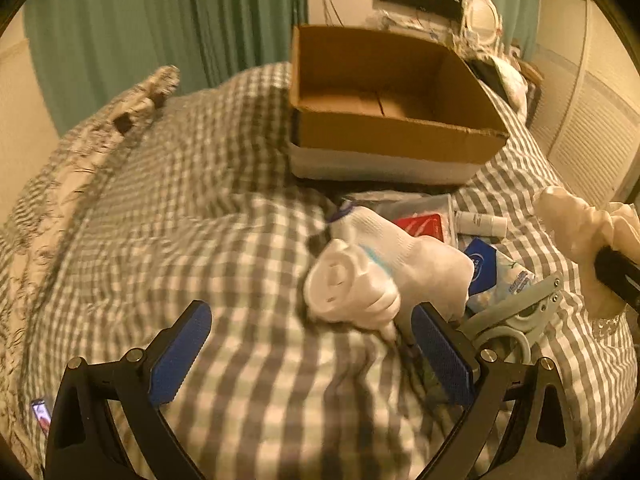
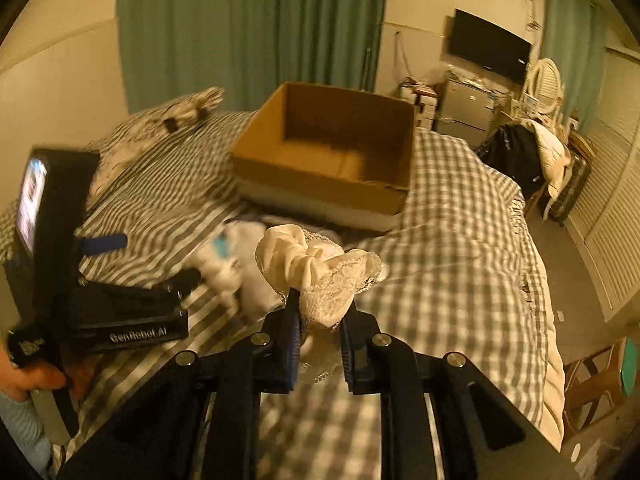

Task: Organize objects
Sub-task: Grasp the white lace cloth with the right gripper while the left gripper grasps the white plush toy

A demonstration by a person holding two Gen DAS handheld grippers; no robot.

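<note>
An open cardboard box (image 1: 396, 136) sits on the checked bedspread, seen also in the right wrist view (image 2: 320, 172). My left gripper (image 1: 312, 344) is open, its blue pads (image 1: 180, 356) low over the bed just short of a rolled white sock (image 1: 360, 280). Behind the sock lie a red packet (image 1: 420, 226), a small white bottle (image 1: 482, 224), a blue-and-white pouch (image 1: 496, 276) and grey scissors (image 1: 516, 316). My right gripper (image 2: 320, 320) is shut on a cream lace scrunchie (image 2: 316, 268), held above the bed; it shows at the left view's right edge (image 1: 580, 232).
A patterned pillow (image 1: 92, 148) lies at the bed's far left. Green curtains (image 2: 248, 28) hang behind. A TV (image 2: 488, 46), a fridge and cluttered furniture stand at the far right. Slatted wardrobe doors (image 2: 612, 216) line the right wall beyond the bed's edge.
</note>
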